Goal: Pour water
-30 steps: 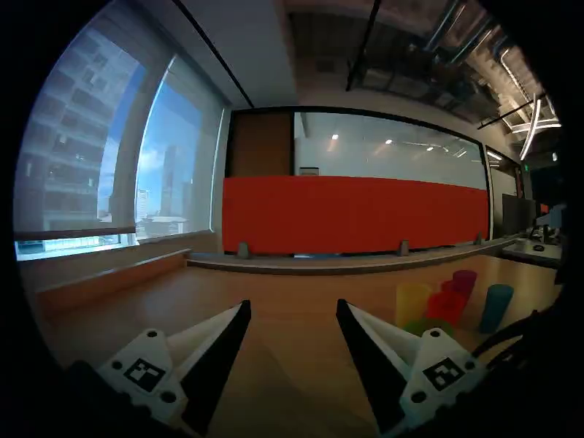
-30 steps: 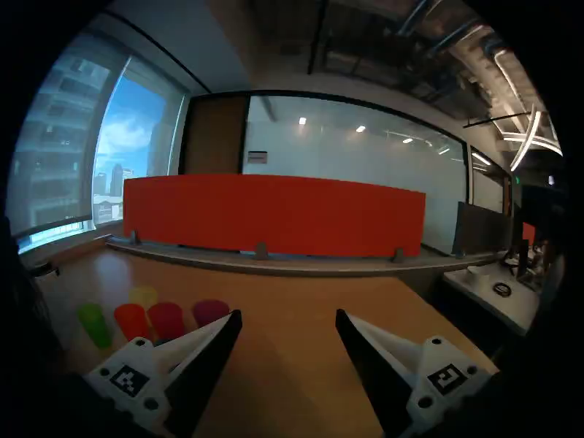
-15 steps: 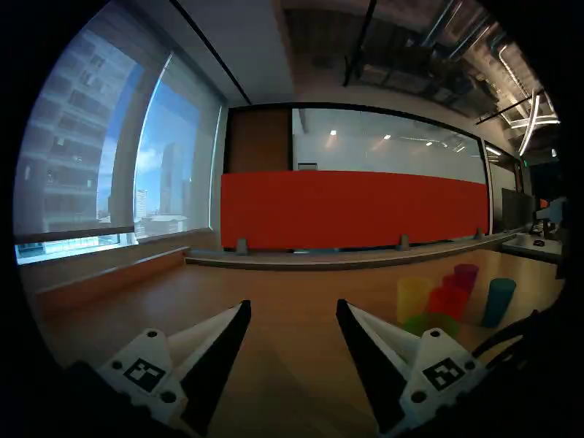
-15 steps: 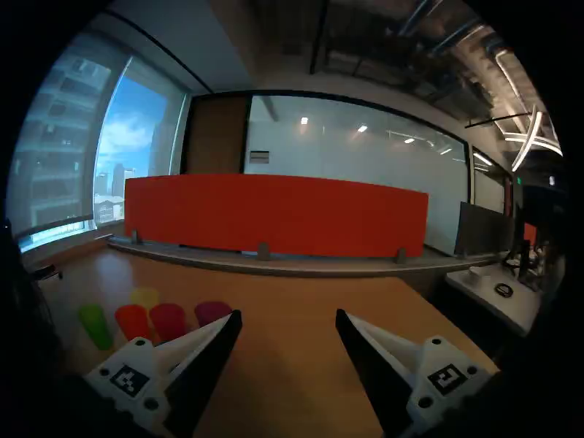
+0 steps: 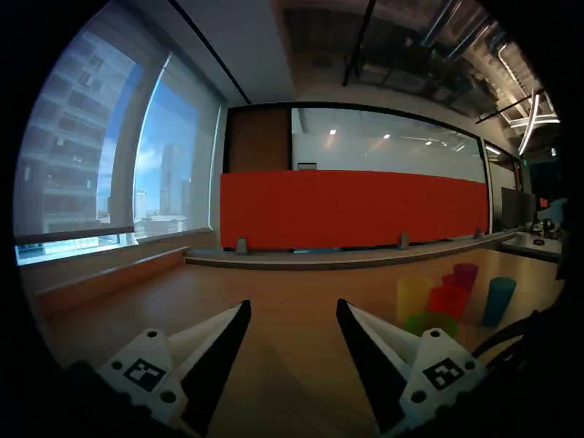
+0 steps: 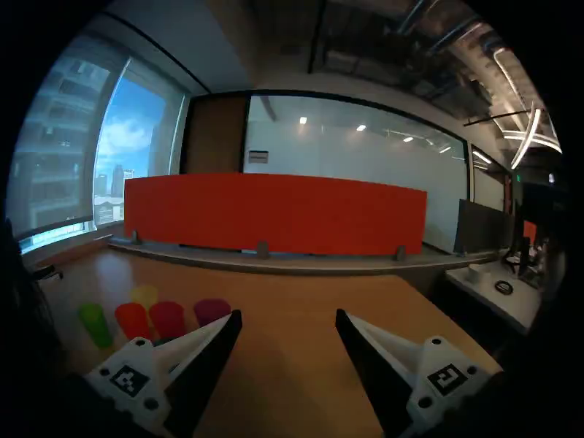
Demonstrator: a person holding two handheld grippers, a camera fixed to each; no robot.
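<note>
Both views were aimed low across the desk [image 5: 292, 303] toward the red divider [image 5: 350, 212] at its far edge. The coloured cups [image 5: 447, 301], seen near, were shared by both.

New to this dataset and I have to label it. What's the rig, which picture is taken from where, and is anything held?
There is no robot arm. A person carries a handheld two-finger gripper in each hand, and each gripper has a fisheye camera looking forward along its own fingers. The white wedges at the bottom of the left gripper view are the left gripper. Those in the right gripper view are the right gripper. Both are open, with nothing between the fingers. They hover over a wooden table. A cluster of coloured cups stands on it, to the right in the left gripper view and to the left in the right gripper view, so it probably sits between the two grippers. A red divider stands behind. Whether any cup holds water is too small to tell.
</note>
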